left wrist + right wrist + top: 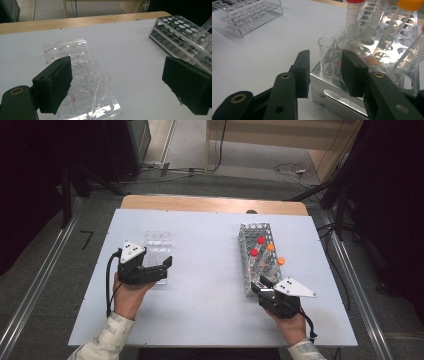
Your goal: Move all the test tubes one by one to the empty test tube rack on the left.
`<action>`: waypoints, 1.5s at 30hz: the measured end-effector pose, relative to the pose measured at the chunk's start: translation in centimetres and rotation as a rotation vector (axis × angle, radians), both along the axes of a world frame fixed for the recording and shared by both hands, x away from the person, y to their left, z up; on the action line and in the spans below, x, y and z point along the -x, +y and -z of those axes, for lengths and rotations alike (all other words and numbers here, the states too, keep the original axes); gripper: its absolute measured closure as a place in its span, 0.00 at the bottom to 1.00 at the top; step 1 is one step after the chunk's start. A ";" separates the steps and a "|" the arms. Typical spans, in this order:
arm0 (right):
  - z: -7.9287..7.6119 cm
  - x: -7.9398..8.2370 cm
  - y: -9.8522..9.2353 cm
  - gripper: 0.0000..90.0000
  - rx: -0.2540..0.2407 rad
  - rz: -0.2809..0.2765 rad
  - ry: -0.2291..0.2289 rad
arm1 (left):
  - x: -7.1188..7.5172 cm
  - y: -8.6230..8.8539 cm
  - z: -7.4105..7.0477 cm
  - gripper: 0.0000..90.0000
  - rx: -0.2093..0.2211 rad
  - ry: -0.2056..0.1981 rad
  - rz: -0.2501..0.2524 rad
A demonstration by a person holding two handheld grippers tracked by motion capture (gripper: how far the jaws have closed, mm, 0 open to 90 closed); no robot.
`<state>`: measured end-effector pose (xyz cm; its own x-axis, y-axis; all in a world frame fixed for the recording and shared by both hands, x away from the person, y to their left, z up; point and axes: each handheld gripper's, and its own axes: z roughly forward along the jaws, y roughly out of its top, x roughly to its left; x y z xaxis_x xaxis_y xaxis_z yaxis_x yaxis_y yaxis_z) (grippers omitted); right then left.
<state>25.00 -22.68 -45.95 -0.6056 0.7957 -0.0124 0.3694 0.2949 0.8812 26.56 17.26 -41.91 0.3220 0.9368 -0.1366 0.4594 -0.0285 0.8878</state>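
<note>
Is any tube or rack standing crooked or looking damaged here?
Capped tubes lean in the metal rack, as wide holes allow. An uncapped glass tube stands slightly tilted in the clear rack. Nothing looks spilled or broken.

The red-capped tube (352, 22) and the orange-capped tube (398, 22) in the right gripper view are cut off at the top edge, caps only partly visible. A third capped tube (412, 62) runs out past the right edge. The lower part of the open glass tube (327, 56) is seen only through the metal rack (337, 97), blurred by reflections.

In the left gripper view, the clear plastic rack (82, 82) is partly covered by the near jaw and cut off at the bottom edge; its red cell markings are too small to read. From the high view, the tube in that rack cannot be made out.
</note>
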 end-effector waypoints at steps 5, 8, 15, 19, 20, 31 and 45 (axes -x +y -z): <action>0.2 -0.2 0.1 0.68 -0.002 0.002 0.002 | 0.0 0.0 0.0 0.12 -0.004 -0.001 0.000; 0.3 -0.3 0.2 0.70 0.001 0.001 0.000 | 0.0 -0.1 0.0 0.12 -0.006 -0.001 -0.001; 0.4 -0.4 0.3 0.74 0.000 0.011 -0.009 | 0.0 -0.2 0.0 0.12 -0.006 0.001 0.001; 0.4 -0.4 0.3 0.77 0.004 0.012 -0.009 | 0.0 -0.2 0.0 0.12 -0.006 -0.001 0.002; 0.4 -0.4 0.3 0.77 0.004 0.012 -0.009 | 0.0 -0.2 0.0 0.12 -0.006 0.000 0.002; 0.5 -0.4 0.3 0.81 0.009 0.015 -0.012 | 0.0 -0.3 0.0 0.12 -0.016 0.003 0.007; -2.2 0.6 0.2 0.81 -0.011 0.030 -0.082 | 0.0 -0.3 0.0 0.12 -0.013 0.004 0.009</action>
<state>24.35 -22.45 -43.71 -0.5790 0.8137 -0.0521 0.3041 0.2747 0.9122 26.51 16.92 -41.90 0.3304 0.9355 -0.1255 0.4627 -0.0446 0.8854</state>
